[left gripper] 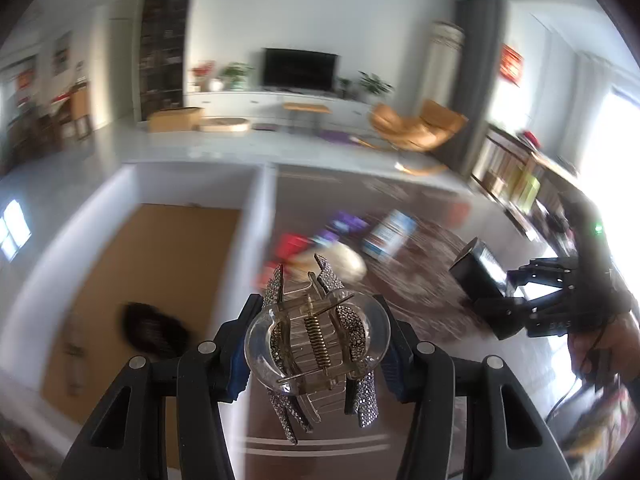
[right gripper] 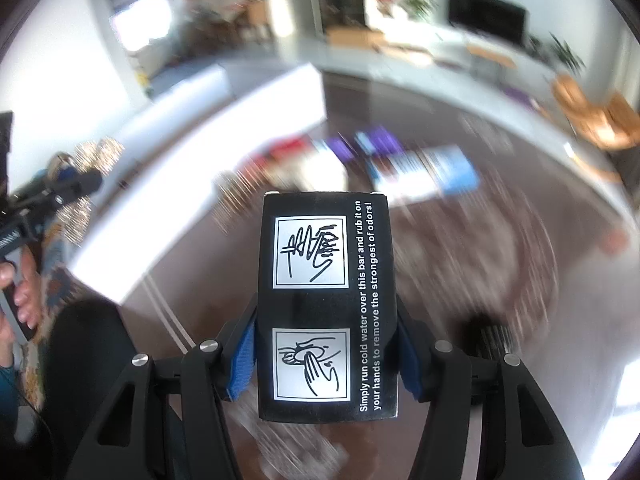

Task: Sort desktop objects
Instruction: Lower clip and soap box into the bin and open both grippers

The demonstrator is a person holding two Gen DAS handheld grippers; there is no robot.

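My left gripper (left gripper: 318, 344) is shut on a clear rhinestone hair claw clip (left gripper: 320, 344) and holds it above the table, beside the white-walled storage box (left gripper: 256, 216) with a brown floor. My right gripper (right gripper: 326, 356) is shut on a black carton (right gripper: 326, 308) printed with hand-washing pictures; it also shows at the right of the left wrist view (left gripper: 482, 276). The left gripper with the glittering clip shows at the left edge of the right wrist view (right gripper: 60, 188).
Blurred items lie on the dark table beyond: a blue and white box (left gripper: 390, 234), purple packets (left gripper: 346, 222), a red item (left gripper: 290, 246) and a pale object (left gripper: 348, 266). A dark round item (left gripper: 154, 330) lies in the storage box. The living room lies behind.
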